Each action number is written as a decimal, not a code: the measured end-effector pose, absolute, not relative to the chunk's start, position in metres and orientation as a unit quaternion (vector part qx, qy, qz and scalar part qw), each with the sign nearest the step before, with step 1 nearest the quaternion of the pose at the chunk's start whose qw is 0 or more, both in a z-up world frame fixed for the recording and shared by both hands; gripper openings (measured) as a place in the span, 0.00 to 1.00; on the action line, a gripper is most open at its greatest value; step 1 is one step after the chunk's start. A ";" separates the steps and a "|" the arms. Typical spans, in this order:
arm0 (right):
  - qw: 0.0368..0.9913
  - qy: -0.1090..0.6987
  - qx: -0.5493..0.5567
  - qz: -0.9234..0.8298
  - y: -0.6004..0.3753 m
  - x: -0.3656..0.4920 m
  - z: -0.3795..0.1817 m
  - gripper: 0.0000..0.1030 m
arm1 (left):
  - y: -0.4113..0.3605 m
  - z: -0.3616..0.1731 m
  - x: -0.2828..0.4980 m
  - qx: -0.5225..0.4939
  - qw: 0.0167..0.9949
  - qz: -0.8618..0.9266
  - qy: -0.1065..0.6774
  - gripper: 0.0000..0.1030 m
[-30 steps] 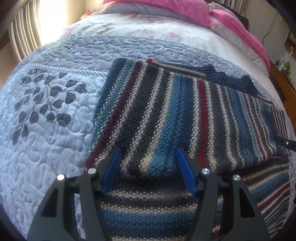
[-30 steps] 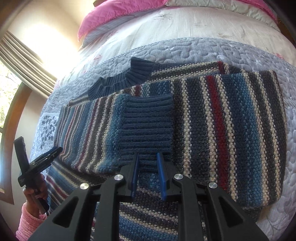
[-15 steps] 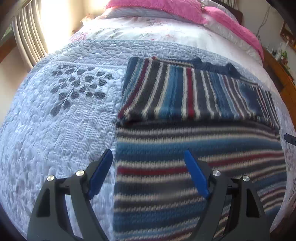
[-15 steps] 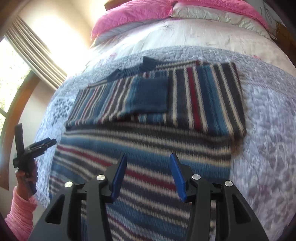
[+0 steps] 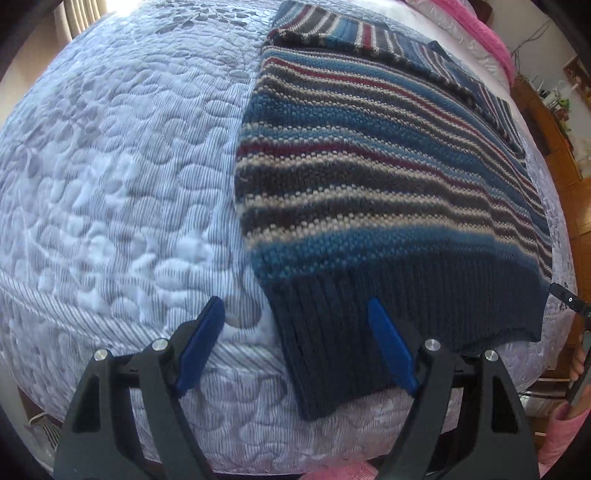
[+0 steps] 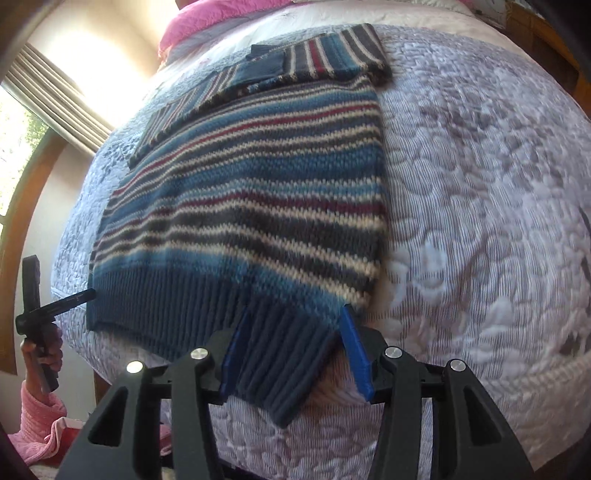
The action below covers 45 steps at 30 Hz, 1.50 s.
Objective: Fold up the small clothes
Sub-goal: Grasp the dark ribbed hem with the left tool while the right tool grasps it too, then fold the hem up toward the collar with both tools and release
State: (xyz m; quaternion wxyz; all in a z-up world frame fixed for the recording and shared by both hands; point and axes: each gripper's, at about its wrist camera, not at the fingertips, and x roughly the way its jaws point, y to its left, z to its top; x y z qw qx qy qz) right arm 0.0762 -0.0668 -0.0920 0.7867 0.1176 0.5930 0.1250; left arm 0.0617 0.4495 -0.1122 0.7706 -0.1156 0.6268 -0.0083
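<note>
Striped knit sweater (image 5: 388,177) lies flat on the quilted bed (image 5: 122,177), sleeves folded across its far end, dark ribbed hem (image 6: 221,314) nearest the cameras. Left claw (image 5: 295,343) spread wide — poised over the hem's left corner, holding nothing. Right claw (image 6: 291,350) also spread, w/ the hem's right corner between its blue fingers (image 6: 352,347) — not pinched. Pink pillow (image 6: 207,22) at far end.

The sweater (image 5: 388,177) lies flat on the bed (image 5: 122,155); its folded sleeves (image 6: 295,66) lie on the sweater's far end, its hem (image 6: 229,325) nearest.
</note>
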 end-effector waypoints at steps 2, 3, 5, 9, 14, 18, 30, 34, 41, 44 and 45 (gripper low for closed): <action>0.783 0.596 0.130 0.123 -0.070 0.064 -0.095 0.49 | 0.444 -0.112 0.055 -0.116 0.773 -0.014 0.623 0.77; 0.780 0.599 0.132 0.121 -0.071 0.058 -0.098 0.49 | 0.442 -0.112 0.052 -0.120 0.773 -0.019 0.623 0.77; 0.778 0.604 0.130 0.115 -0.071 0.050 -0.101 0.49 | 0.438 -0.112 0.049 -0.139 0.768 -0.035 0.624 0.77; 0.768 0.612 0.144 0.121 -0.072 0.043 -0.110 0.49 | 0.430 -0.116 0.048 -0.150 0.766 -0.045 0.624 0.79; 0.761 0.618 0.157 0.123 -0.069 0.044 -0.125 0.50 | 0.422 -0.119 0.048 -0.160 0.765 -0.055 0.622 0.80; 0.763 0.613 0.162 0.125 -0.067 0.044 -0.128 0.49 | 0.421 -0.120 0.050 -0.168 0.762 -0.057 0.623 0.69; 0.752 0.597 0.216 0.179 -0.068 0.039 -0.125 0.10 | 0.448 -0.116 0.036 -0.237 0.755 -0.047 0.609 0.13; 0.753 0.570 0.252 0.211 -0.077 0.037 -0.105 0.09 | 0.457 -0.104 0.031 -0.274 0.756 -0.060 0.592 0.11; 0.752 0.531 0.299 0.253 -0.094 0.058 -0.063 0.09 | 0.455 -0.059 0.046 -0.282 0.786 -0.090 0.543 0.11; 0.754 0.522 0.309 0.252 -0.099 0.077 -0.048 0.09 | 0.457 -0.045 0.065 -0.284 0.796 -0.089 0.527 0.11; 0.757 0.520 0.308 0.249 -0.100 0.085 -0.043 0.09 | 0.459 -0.042 0.073 -0.286 0.798 -0.087 0.523 0.11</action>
